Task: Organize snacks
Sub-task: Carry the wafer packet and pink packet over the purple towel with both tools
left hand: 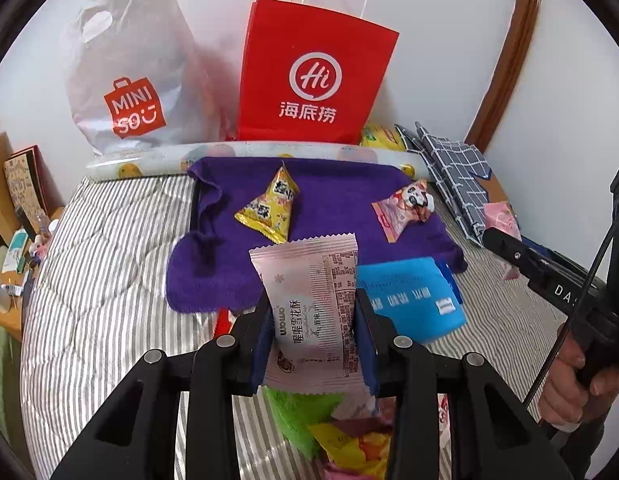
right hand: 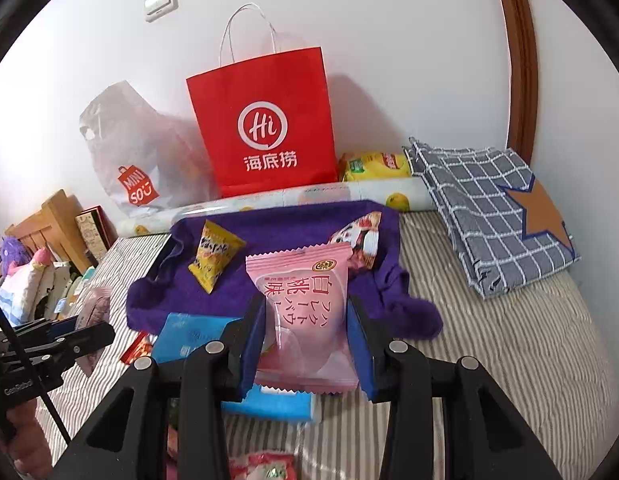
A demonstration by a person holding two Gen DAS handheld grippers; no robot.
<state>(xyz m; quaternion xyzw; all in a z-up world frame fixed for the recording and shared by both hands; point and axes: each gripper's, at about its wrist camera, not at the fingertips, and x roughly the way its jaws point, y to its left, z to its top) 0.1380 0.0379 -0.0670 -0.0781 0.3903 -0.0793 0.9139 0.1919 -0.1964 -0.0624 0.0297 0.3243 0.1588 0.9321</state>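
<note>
Purple towel (left hand: 333,200) lies spread on the striped bed cover (left hand: 109,260), far of both tools; on it a yellow triangular packet (left hand: 271,208) toward the left and a pink panda-print packet (left hand: 405,208) toward the right, well apart. Left gripper (left hand: 313,320) clenched on a pale pink snack packet (left hand: 309,304), pinched across its lower half between blue pads, packet upright and raised over the towel's near edge. Right gripper (right hand: 305,332) likewise clamped on a pink peach-flavour packet (right hand: 305,300), held upright over the near part of the towel (right hand: 269,232), with a blue pack (right hand: 189,336) just beneath and to the left. Red paper bag (right hand: 265,128) and white plastic bag (right hand: 133,160) stand against the far wall; no sign they are the target. Judged step: carry both held packets forward and lay them on the towel with the sorted ones. To do it well, each should go to bare purple cloth — the gap between the yellow and panda packets looks widest — and be lowered flat before the pinch is let go, since the film wrappers are light and slippery and would flop or slide if dropped from height. Better to place one at a time; the tools sit near each other and could collide. Avoid dragging the towel's loose near folds.
</note>
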